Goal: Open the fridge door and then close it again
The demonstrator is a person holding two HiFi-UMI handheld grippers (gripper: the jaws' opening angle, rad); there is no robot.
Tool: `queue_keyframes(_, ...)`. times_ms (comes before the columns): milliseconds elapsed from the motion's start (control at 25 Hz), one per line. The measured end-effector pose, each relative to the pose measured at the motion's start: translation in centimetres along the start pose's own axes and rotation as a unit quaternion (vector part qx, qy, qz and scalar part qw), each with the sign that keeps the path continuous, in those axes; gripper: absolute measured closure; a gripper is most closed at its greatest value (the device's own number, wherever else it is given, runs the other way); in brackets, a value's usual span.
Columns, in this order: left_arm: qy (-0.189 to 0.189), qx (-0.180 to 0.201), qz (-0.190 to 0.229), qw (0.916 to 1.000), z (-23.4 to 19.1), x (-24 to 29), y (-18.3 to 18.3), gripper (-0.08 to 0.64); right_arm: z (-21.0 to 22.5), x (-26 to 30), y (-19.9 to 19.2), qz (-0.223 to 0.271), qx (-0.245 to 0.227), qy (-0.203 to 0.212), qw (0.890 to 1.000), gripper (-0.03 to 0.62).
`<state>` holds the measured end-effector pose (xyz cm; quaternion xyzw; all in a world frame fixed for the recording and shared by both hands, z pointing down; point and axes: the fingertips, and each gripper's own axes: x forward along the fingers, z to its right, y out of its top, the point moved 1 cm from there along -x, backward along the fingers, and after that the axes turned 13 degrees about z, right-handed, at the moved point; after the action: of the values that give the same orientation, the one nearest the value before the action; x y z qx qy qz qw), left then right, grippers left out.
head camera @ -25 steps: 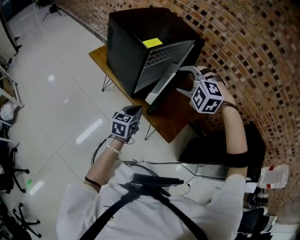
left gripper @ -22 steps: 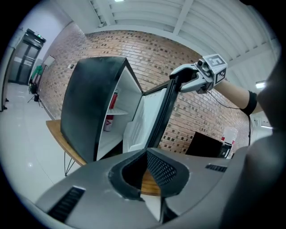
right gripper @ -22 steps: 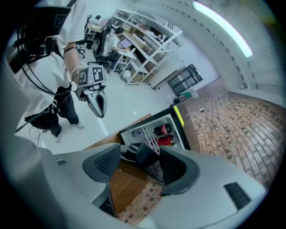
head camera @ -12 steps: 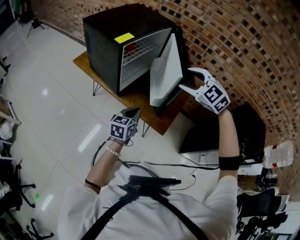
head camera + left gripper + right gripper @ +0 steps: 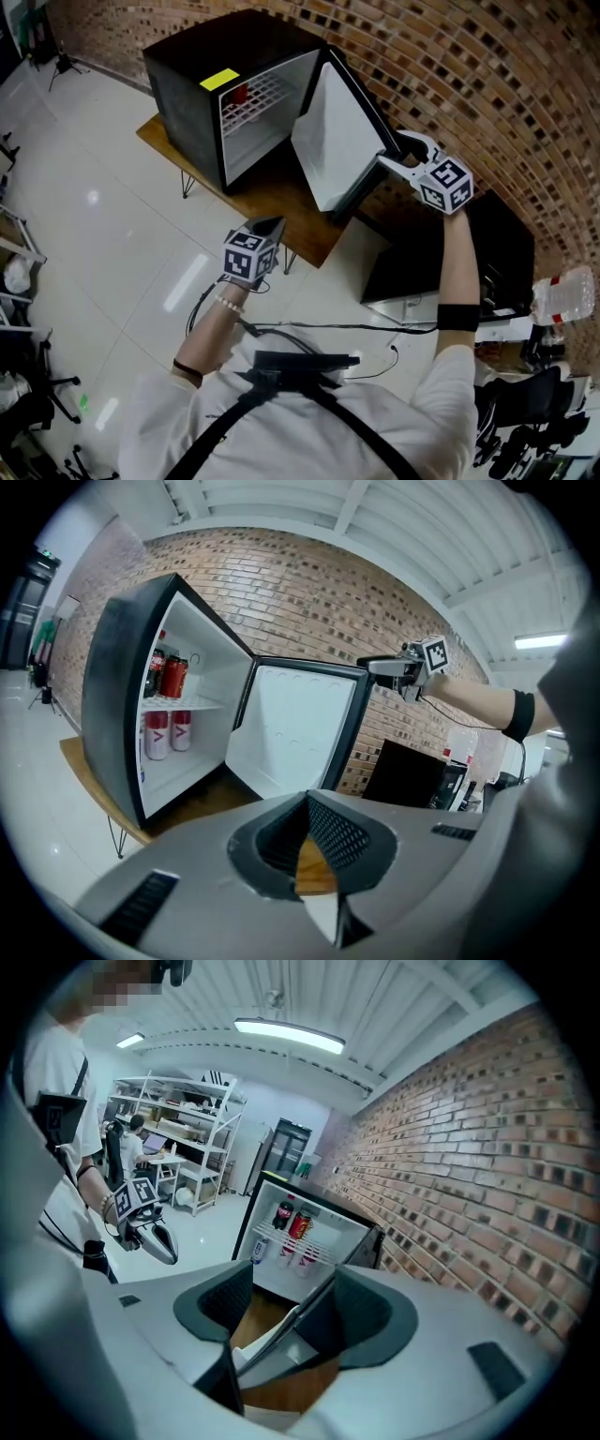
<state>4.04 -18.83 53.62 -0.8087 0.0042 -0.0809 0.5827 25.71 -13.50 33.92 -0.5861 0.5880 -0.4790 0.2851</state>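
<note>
**Fridge door wide open, right gripper at its free edge**

I take the fridge (image 5: 187,89) as my landmark. It is a black box on a wooden table (image 5: 314,242), left of centre in the head view, with a yellow label (image 5: 218,80) on its top. Its front is open. In the left gripper view I see red cans (image 5: 169,675) on the wire shelf (image 5: 183,703), and two pale cans with red tops (image 5: 167,735) on the fridge's bottom below them.

In front of the fridge, off the table and over the white floor (image 5: 112,234), I hold the left gripper (image 5: 270,225). Its jaws are pressed together with nothing between them, and it points toward the fridge's open front.

The door (image 5: 333,141) stands wide open to the right of the fridge. It is hinged on the fridge's right side, and its white inner face shows in the head view.

The right gripper (image 5: 405,155) is at the door's free edge, the part farthest from the fridge. Its own view shows the jaws spread wide, with the door's edge running up between them. The edge lies close along the right-hand jaw, but I cannot tell whether it presses there.

The brick wall (image 5: 487,75) runs behind the fridge and on to its right.
</note>
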Motion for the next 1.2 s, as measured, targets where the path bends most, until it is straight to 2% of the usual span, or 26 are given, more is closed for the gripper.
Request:
queue_keyframes(280, 0.012, 0.004, -0.004, 0.9999, 0.6, 1.1, -0.2, 0.560, 5.4, -3.0, -2.9, -0.006, 0.032, -0.016, 0.999, 0.291)
queue_keyframes(520, 0.037, 0.006, -0.010, 0.9993, -0.2, 1.2, -0.6, 0.560, 9.5, -4.3, -4.7, 0.013, 0.075, -0.015, 0.997, 0.295)
queue_keyframes(880, 0.056, 0.004, -0.013, 0.9983, -1.1, 1.4, -0.7, 0.560, 11.4, -4.7, -5.5, 0.020, 0.066, -0.026, 0.997, 0.295)
queue_keyframes(1040, 0.053, 0.011, -0.014, 0.9985, -1.5, 1.6, 0.1, 0.560, 11.8, -5.8, -3.2, 0.047, 0.049, -0.059, 0.996, 0.293)
queue_keyframes(1200, 0.054, 0.021, -0.011, 0.9983, -2.0, 1.9, 2.0, 0.560, 10.3, -8.9, 2.7, 0.137, 0.028, -0.119, 0.983, 0.297)
